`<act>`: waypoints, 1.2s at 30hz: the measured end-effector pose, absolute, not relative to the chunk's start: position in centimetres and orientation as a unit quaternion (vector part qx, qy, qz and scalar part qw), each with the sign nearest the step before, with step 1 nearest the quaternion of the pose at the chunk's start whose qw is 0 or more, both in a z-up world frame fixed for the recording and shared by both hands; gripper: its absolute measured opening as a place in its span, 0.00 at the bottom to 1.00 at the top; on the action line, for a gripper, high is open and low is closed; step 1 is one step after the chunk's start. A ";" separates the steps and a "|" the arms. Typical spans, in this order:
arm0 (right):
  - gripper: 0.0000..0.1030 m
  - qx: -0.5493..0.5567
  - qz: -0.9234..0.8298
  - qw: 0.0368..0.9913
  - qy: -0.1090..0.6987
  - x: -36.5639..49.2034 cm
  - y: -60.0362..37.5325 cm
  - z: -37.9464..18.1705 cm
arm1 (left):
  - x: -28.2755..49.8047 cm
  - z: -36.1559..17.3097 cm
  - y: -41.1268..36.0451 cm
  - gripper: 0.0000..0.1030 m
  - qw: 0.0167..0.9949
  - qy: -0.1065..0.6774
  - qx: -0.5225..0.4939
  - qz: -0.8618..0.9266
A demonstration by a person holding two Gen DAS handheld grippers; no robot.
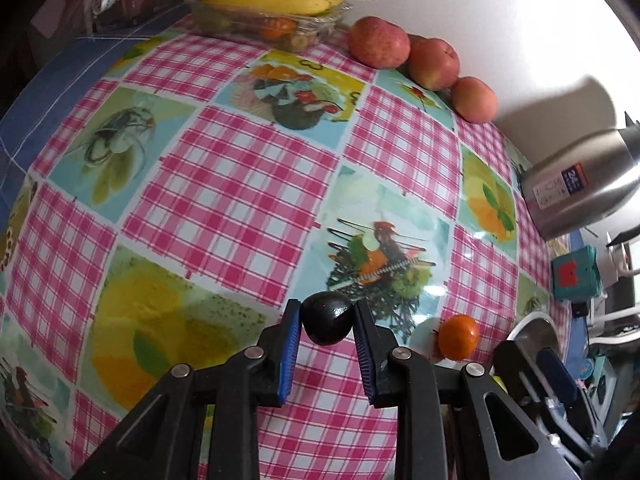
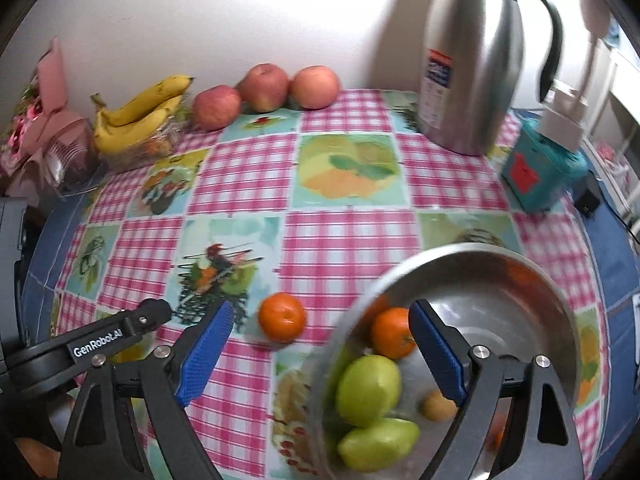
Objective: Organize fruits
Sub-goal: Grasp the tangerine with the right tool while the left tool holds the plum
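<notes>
On the bench (image 2: 348, 236), spread with a pink-checked cloth of fruit pictures, my left tongs (image 1: 327, 322) are clamped on a small dark fruit (image 1: 327, 320), its blue pads pressing either side and holding it clear of the cloth. Just to the right of it in the left wrist view lies a loose mandarin (image 1: 458, 337), resting on the cloth near the rim of a steel bowl (image 2: 472, 250). My right tongs (image 2: 320, 332) stand wide apart with nothing gripped; their left pad hangs over the cloth and their right pad over the bowl, with the bowl's near-left rim between them. Inside the bowl I see two green fruits (image 2: 370, 390), one orange mandarin (image 2: 390, 332) and a small brownish fruit (image 2: 438, 405). Along the far wall sit three red apples (image 2: 264, 88) in a row, touching or nearly so, and to their left a bunch of bananas (image 2: 138, 114) resting on top of a clear plastic box (image 1: 276, 26) that holds more fruit. A steel jug (image 2: 472, 56) stands upright at the far right, with a teal box (image 2: 536, 172) beside it.
</notes>
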State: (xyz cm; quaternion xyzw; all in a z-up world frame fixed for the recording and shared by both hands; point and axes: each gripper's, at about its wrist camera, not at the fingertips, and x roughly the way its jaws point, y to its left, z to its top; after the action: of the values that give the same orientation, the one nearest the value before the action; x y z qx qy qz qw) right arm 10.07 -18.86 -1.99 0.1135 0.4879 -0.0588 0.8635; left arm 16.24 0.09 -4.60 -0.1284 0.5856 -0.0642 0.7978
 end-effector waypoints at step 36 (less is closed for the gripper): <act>0.36 0.027 -0.036 0.842 0.537 12.8 -15.1 -6.0 | 16.8 -6.0 0.9 0.27 0.786 0.596 -0.158 -0.050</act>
State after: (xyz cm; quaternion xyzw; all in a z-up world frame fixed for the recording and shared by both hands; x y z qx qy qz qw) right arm 12.80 -15.11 -5.98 0.0273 0.5374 -0.0356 0.8421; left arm 16.77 0.93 -5.97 -0.1579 0.5960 -0.0499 0.7857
